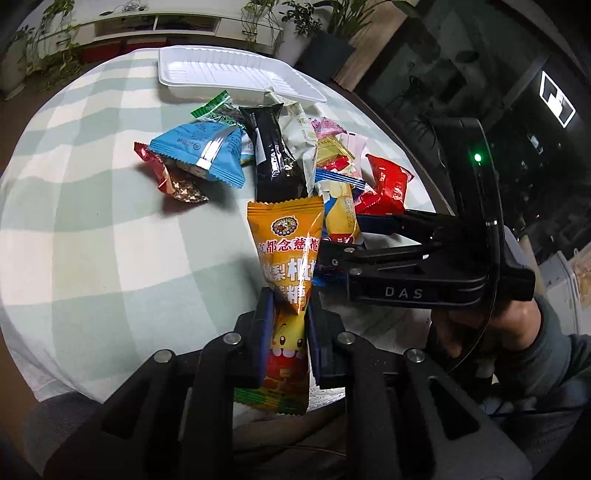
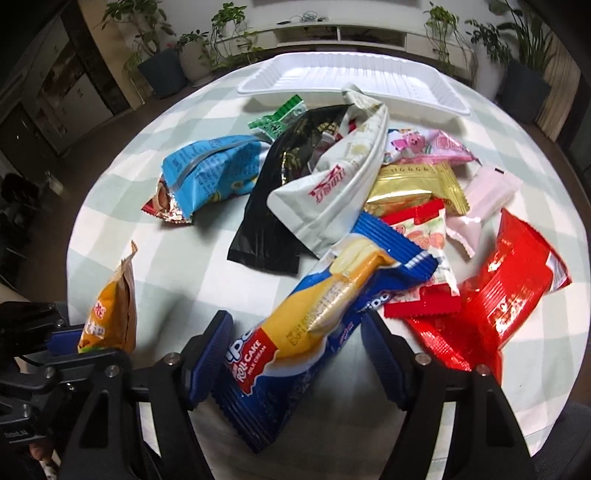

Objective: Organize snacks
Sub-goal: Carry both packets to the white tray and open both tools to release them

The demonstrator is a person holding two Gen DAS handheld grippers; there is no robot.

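Straddling the roll cake, right gripper was half-open, not gripping; needed centring before closing. Left gripper clamped orange packet.

A bench under a pale green and white checked cloth fills the middle of both views. Beyond it, along the top of the frame, a long low white cabinet stands against a light wall, with potted plants beside it. At the right of the left wrist view, dark glass carries a lit white sign.
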